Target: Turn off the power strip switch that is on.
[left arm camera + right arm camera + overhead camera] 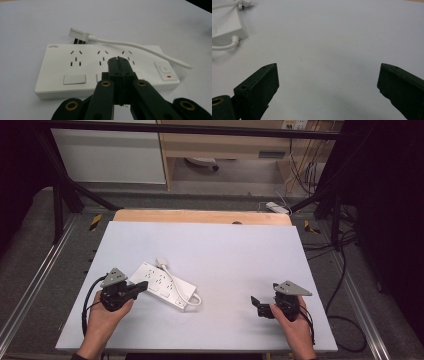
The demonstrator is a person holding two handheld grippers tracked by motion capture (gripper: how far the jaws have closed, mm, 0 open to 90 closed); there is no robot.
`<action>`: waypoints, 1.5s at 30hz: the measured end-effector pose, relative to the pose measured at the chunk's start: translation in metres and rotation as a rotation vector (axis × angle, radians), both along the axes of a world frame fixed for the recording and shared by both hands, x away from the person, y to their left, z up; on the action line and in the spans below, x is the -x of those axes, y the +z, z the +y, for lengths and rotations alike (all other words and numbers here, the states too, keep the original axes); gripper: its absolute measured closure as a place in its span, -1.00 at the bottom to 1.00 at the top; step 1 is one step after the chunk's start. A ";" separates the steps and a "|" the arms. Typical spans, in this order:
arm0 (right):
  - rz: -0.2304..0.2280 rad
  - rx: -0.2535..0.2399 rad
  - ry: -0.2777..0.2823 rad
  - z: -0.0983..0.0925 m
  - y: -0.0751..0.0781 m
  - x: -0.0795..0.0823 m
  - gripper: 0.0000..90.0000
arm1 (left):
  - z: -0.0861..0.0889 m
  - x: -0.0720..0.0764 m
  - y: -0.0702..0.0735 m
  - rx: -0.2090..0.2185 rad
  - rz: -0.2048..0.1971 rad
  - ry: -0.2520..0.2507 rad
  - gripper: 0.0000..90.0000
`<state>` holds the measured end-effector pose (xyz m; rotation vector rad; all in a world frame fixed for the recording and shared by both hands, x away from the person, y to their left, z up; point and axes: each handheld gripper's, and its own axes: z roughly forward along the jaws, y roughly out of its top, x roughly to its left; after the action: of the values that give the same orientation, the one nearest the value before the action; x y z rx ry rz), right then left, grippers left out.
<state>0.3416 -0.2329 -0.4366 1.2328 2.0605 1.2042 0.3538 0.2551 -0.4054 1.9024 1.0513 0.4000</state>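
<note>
I had the left gripper (142, 287) pressed fully together, its jaws touching with nothing between them, the tips over the near edge of the white power strip (162, 285). In the left gripper view the closed tips (118, 60) sat above the strip's (82, 68) middle and right socket groups, with the rocker switch (164, 70) at about 3 o'clock from them. The strip lay flat on the white table (230, 255), at about 9 o'clock from the table's centre, its short cord (140, 47) looping back over the top to the flat plug (78, 35) at the far edge. My right gripper (256, 304) sat well apart, at about 4 o'clock on the table, jaws spread wide over bare surface and holding nothing.
</note>
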 end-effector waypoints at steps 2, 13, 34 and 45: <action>-0.002 0.001 0.000 0.000 0.000 0.000 -0.91 | -0.001 -0.001 -0.002 -0.003 0.005 -0.004 1.00; 0.000 0.009 0.004 0.000 -0.001 0.000 -0.91 | -0.007 -0.008 -0.008 -0.023 0.025 -0.020 1.00; 0.000 0.011 0.008 0.001 -0.001 0.001 -0.91 | -0.006 -0.024 -0.012 -0.049 0.034 -0.007 1.00; -0.001 0.013 0.012 0.001 0.000 0.001 -0.91 | -0.006 -0.027 -0.017 -0.060 0.039 -0.002 1.00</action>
<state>0.3403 -0.2316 -0.4369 1.2149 2.0744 1.1954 0.3804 0.2490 -0.4221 1.9715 1.0735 0.3983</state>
